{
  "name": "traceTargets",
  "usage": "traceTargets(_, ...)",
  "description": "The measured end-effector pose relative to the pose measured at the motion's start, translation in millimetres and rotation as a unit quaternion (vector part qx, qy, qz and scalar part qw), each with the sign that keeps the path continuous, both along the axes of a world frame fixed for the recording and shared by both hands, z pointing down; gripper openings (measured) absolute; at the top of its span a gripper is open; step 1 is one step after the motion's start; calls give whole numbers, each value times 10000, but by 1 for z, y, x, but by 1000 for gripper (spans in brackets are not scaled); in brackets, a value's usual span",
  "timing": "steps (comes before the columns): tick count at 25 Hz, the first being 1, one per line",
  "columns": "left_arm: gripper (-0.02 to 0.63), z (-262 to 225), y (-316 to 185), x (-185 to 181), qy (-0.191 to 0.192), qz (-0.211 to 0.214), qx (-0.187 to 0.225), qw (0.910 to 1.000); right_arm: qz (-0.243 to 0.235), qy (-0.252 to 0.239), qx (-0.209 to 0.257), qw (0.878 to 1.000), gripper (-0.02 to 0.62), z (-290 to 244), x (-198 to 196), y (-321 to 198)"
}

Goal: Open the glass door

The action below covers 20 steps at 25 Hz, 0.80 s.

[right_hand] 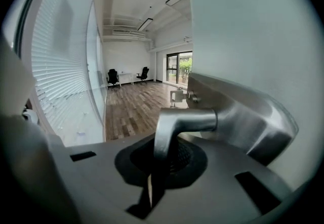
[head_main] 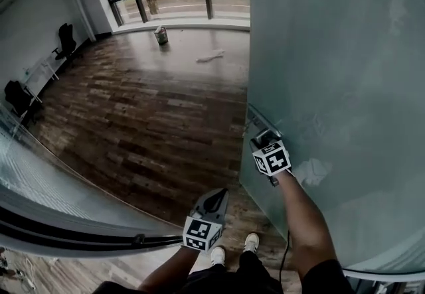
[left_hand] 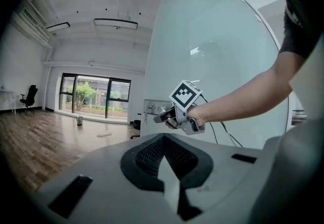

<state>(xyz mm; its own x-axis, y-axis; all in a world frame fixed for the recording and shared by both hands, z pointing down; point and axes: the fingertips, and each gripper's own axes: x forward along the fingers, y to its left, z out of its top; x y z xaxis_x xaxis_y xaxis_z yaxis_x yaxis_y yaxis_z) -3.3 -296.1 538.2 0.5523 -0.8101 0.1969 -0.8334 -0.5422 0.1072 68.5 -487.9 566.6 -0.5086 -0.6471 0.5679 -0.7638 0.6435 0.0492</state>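
Pinching metal handle point(right_hand: 178, 121) of frosted glass door point(head_main: 332, 54) with right gripper point(right_hand: 156, 168) jaws, door ajar at right over wood floor point(head_main: 153, 107). Holding left gripper point(left_hand: 167, 166) low, jaws pressed together, empty.

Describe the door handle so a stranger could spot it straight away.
Find the frosted glass door on the right, then the metal plate at its edge. The handle is the silver bar sticking out of that plate, bent at an elbow, with the right gripper shut on it.
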Motion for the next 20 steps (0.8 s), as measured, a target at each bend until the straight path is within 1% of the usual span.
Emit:
traceTargets(2,-3,-3,-19,13,83,-143,-92,9998,187,27,-74,9998,14,-1,28,-26)
traceTargets(4,-3,-3,-35,28,256,-288,-179,9991,367,56,-136,9992,14,2,57,-46)
traceTargets(8,-3,0,-60,59,267,-311,-208,9989,767,53,-147,9969,14,5,115,-87)
traceTargets(12,-3,13,-82,80,481,-394,-404,9972,1175,97,-178,9929,14,10,172,-120)
traceTargets(20,-3,10,-127,121,349,-372,-369,9980,1852,92,-278,9823,15,4,283,-173)
